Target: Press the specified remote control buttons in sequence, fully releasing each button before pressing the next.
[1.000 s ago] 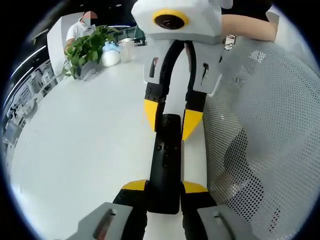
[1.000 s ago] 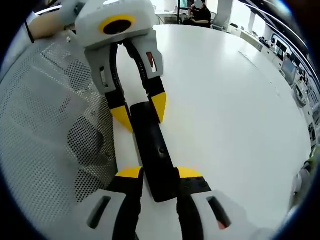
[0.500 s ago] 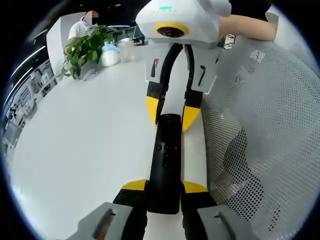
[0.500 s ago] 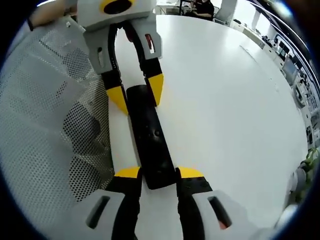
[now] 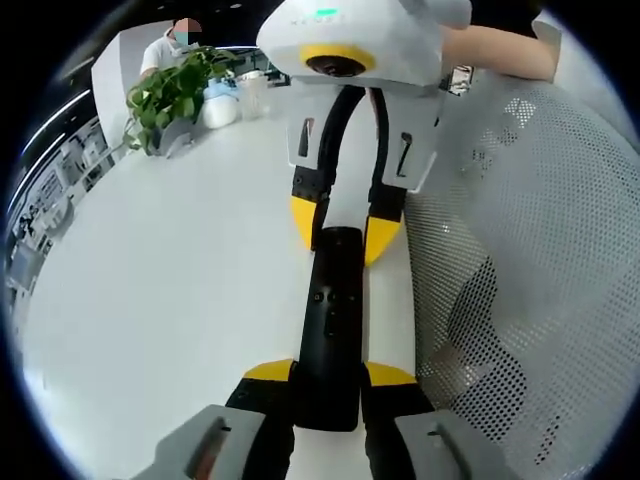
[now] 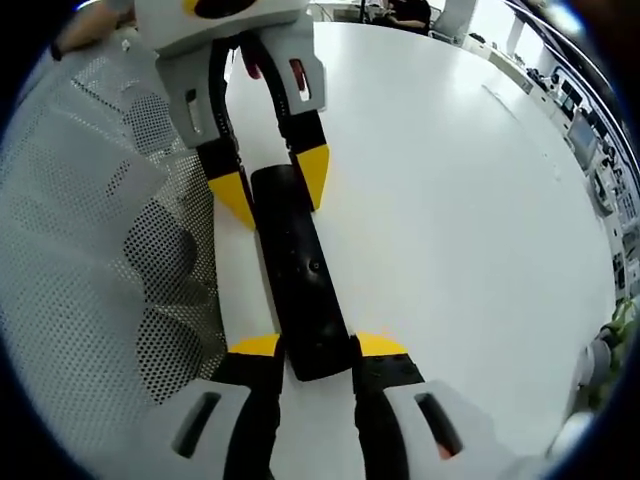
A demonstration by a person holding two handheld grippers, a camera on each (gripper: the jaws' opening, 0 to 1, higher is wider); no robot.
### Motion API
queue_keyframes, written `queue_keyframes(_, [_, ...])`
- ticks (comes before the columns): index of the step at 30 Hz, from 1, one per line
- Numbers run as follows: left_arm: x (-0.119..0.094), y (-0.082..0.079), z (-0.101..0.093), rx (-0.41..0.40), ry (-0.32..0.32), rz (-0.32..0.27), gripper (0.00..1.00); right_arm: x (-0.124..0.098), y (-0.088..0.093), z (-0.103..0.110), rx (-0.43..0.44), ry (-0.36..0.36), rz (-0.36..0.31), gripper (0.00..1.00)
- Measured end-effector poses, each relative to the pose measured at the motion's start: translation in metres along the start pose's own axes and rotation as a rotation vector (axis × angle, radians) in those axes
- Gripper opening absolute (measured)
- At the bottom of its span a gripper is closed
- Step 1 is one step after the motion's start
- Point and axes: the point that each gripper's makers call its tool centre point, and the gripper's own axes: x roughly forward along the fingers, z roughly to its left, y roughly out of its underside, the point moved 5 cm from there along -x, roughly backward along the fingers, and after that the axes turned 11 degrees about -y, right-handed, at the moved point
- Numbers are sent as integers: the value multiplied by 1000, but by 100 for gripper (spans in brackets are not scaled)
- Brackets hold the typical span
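A long black remote [image 5: 335, 310] with small buttons along its face lies lengthwise over the white table [image 5: 150, 290], held at both ends. My left gripper [image 5: 328, 372] is shut on its near end, yellow tips pressed to both sides. My right gripper [image 5: 342, 228] reaches in from the top and clamps the far end. In the right gripper view the remote [image 6: 300, 270] runs up from my right gripper [image 6: 318, 347], shut on it, to my left gripper [image 6: 272, 185] at the other end.
A white perforated mesh surface [image 5: 520, 250] borders the remote on one side, seen also in the right gripper view [image 6: 90, 220]. A potted green plant [image 5: 175, 95] and white bottles [image 5: 222, 108] stand at the table's far end. A person's forearm [image 5: 500, 50] holds the right gripper.
The right gripper has shifted slightly at the remote's far end, and its view now shows a little more of the remote's length. Both grippers keep their hold.
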Motion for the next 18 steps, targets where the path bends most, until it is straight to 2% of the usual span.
queue_keyframes(7, [0, -1, 0, 3, -3, 7, 25, 1, 0, -1, 19, 1, 1, 27])
queue_keyframes(12, [1, -4, 0, 8, -6, 38, 25, 1, -1, -1, 14, 2, 24, 27])
queue_keyframes(17, [1, -4, 0, 8, -6, 53, 25, -1, 0, -4, 23, -29, -1, 27])
queue_keyframes(18, [2, -4, 0, 9, -6, 55, 25, -1, 1, -4, 2, -33, -1, 27])
